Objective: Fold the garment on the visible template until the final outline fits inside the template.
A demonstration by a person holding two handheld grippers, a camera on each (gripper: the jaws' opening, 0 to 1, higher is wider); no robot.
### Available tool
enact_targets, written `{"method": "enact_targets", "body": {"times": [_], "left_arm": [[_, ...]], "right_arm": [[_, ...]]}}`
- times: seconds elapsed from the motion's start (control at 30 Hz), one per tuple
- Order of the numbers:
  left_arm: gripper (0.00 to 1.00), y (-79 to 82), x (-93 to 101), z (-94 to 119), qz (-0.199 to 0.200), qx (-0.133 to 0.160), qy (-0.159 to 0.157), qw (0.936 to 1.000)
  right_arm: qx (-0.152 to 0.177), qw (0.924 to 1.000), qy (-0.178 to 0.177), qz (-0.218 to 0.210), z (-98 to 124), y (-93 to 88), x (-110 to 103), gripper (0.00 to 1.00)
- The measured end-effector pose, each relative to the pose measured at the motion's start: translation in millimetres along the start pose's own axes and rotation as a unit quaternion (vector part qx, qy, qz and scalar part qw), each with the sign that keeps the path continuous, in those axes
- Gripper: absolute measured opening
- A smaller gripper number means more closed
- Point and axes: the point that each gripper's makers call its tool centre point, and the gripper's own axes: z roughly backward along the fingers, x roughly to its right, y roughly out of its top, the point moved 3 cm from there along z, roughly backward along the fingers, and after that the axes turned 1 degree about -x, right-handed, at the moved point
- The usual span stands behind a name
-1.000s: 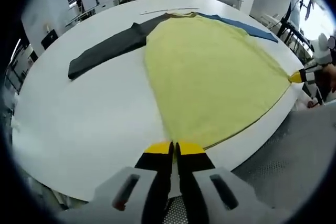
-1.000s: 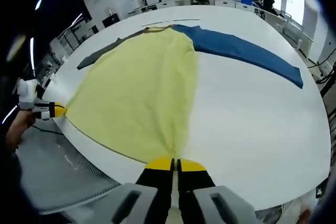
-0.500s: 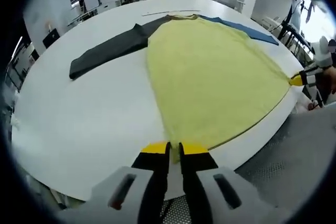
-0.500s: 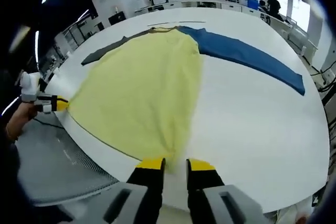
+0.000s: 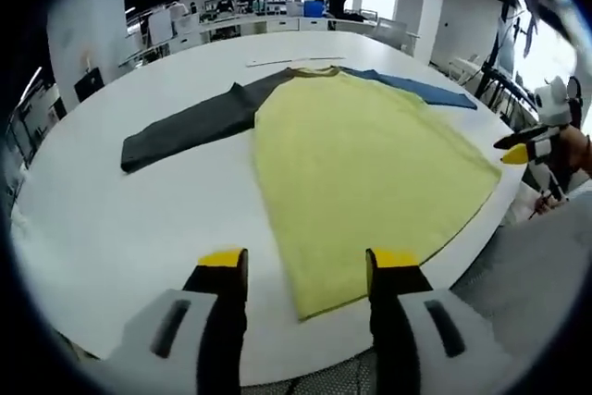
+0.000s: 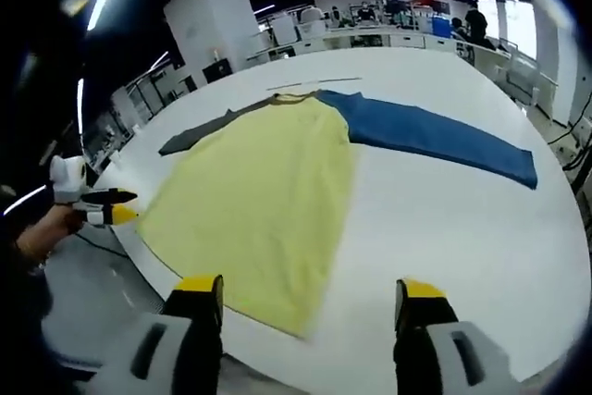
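A long-sleeved shirt lies spread flat on the white round table [image 5: 111,228]. Its yellow body [image 5: 361,154] has a dark grey sleeve [image 5: 185,127] and a blue sleeve [image 5: 416,90]. My left gripper [image 5: 308,261] hangs open just above the near hem corner, holding nothing. In the right gripper view the same yellow body [image 6: 259,191], blue sleeve [image 6: 435,131] and grey sleeve [image 6: 199,136] lie ahead. My right gripper [image 6: 310,289] stands open over the other hem corner. Each view catches the other gripper off the table edge: the right gripper [image 5: 520,147] and the left gripper [image 6: 111,207].
A thin pale strip [image 5: 282,61] lies on the table beyond the collar. The table edge [image 6: 139,252] runs close under the hem, with grey floor [image 5: 546,265] below it. Benches and people [image 6: 476,20] stand far back. A hand [image 6: 42,228] holds the left gripper.
Both grippers were shut on the hem corners, pulling the yellow body taut. They have opened, let go and drawn back upward. The hem has relaxed flat onto the table.
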Motion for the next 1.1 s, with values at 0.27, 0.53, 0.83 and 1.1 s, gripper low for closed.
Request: {"method": "enact_targets", "body": {"times": [0.27,0.53,0.83,1.1], "left_arm": [[0.76,11.9,1.0,2,-0.005,0.026,-0.006,0.9996],[0.90,15.2,3.2,3,-0.014,0.032,-0.010,0.9993],[0.99,22.7,6.5,6,-0.022,0.040,-0.014,0.9989],[0.99,38.6,7.3,10,-0.031,0.072,-0.017,0.9968]], "right_arm": [[0.018,0.9997,-0.014,-0.006,4,16.0,27,0.89],[0.050,0.9971,-0.043,-0.037,13,41.1,78,0.88],[0.092,0.9913,-0.073,-0.060,25,71.6,113,0.86],[0.096,0.9853,-0.115,-0.082,28,80.0,148,0.78]]}}
